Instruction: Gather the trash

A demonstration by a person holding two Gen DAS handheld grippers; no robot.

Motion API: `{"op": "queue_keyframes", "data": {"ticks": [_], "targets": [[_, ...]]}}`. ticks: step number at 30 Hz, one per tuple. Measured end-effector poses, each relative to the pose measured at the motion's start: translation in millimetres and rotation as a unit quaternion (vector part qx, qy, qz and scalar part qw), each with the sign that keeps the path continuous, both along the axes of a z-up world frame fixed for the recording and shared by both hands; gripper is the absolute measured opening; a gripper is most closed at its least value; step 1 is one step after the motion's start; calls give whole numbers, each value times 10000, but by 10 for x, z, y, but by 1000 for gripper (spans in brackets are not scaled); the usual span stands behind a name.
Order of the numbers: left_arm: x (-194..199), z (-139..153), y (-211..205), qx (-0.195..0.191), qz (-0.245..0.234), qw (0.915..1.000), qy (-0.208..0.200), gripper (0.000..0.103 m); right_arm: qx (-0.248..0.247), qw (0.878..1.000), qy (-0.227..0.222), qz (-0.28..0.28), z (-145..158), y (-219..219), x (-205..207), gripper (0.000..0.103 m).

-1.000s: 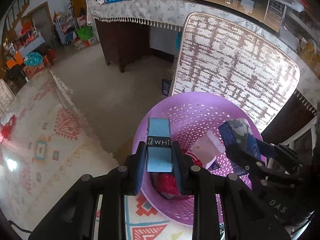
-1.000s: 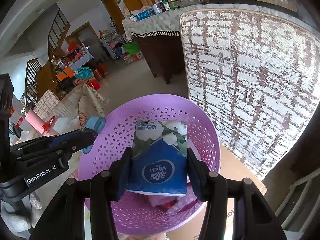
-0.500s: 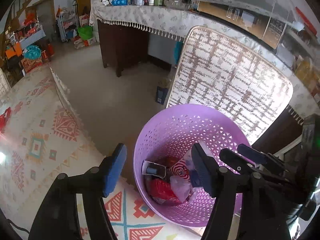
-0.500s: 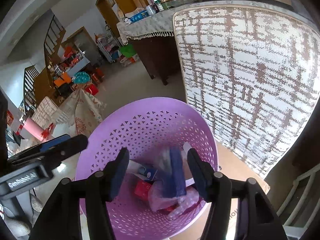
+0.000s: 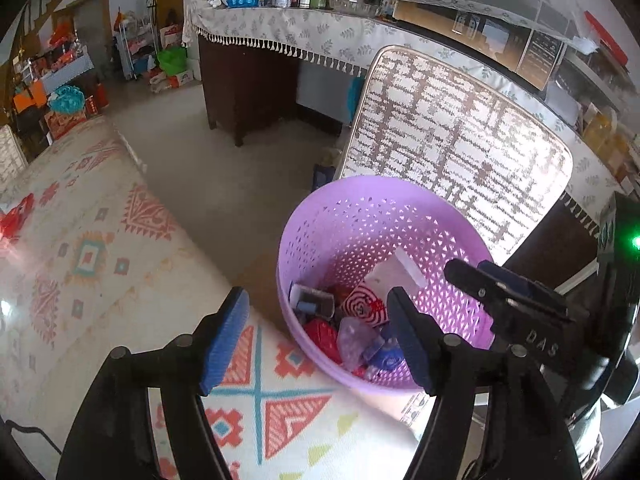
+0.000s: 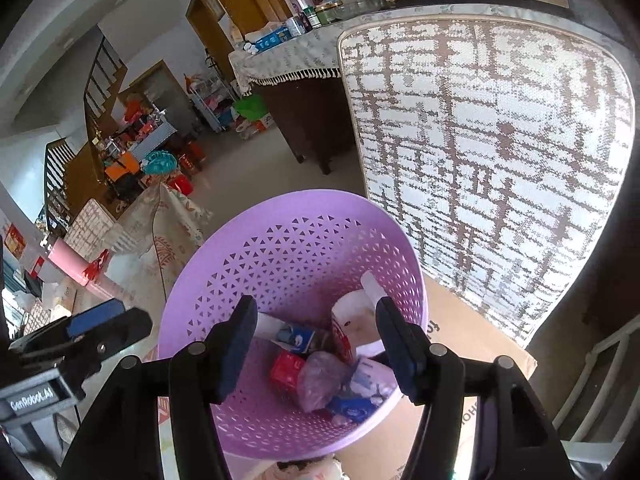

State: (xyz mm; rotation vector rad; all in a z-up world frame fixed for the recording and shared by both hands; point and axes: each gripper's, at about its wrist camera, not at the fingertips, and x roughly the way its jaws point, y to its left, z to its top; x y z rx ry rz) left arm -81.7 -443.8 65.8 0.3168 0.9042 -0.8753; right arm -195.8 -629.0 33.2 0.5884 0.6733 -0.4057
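A purple perforated basket (image 5: 352, 216) stands on the floor beside a patterned mat; it also shows in the right wrist view (image 6: 280, 240). Inside lie several pieces of trash: a red packet (image 5: 320, 330), a red-and-white swirl wrapper (image 5: 366, 306), a clear plastic bag (image 6: 320, 380) and a blue tissue pack (image 6: 352, 406). My left gripper (image 5: 316, 336) is open and empty above the basket's near rim. My right gripper (image 6: 314, 348) is open and empty over the basket's inside. The right gripper also shows in the left wrist view (image 5: 500, 292).
A woven brown-and-white panel (image 5: 460, 136) leans just behind the basket. A dark cabinet with a fringed cloth (image 5: 248, 92) stands farther back. A flat cardboard piece (image 6: 472, 332) lies under the basket's right side. The patterned mat (image 5: 80, 264) covers the floor to the left.
Both grippers opened and dropped their items: the light blue pack from the left, the blue tissue pack from the right. Both now lie in the basket. The grippers have drawn back slightly.
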Motion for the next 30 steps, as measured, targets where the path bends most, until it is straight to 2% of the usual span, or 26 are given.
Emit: {"op": "queue_keyframes", "data": {"ticks": [3, 7, 16, 19, 24, 30], "targets": [[-76, 48, 103, -21, 51, 9999, -128, 72, 13, 10000, -8, -71, 6, 52, -71, 68], [-223, 132, 275, -158, 118, 9994, -297, 78, 19, 9999, -78, -91, 32, 191, -187, 72], [-582, 306, 737, -390, 180, 9973, -603, 78, -182, 9995, -252, 111, 236, 664, -370, 73], [-698, 395, 928, -535, 296, 9953, -755, 79, -251, 9991, -333, 114, 297, 806, -440, 77], [-907, 531, 1328, -934, 584, 9879, -1096, 88, -172, 9992, -325, 150, 282, 1006, -568, 79], [-1156, 687, 1778, -1304, 1096, 9700, -1732, 97, -374, 9989, -172, 230, 272, 1282, -672, 79]]}}
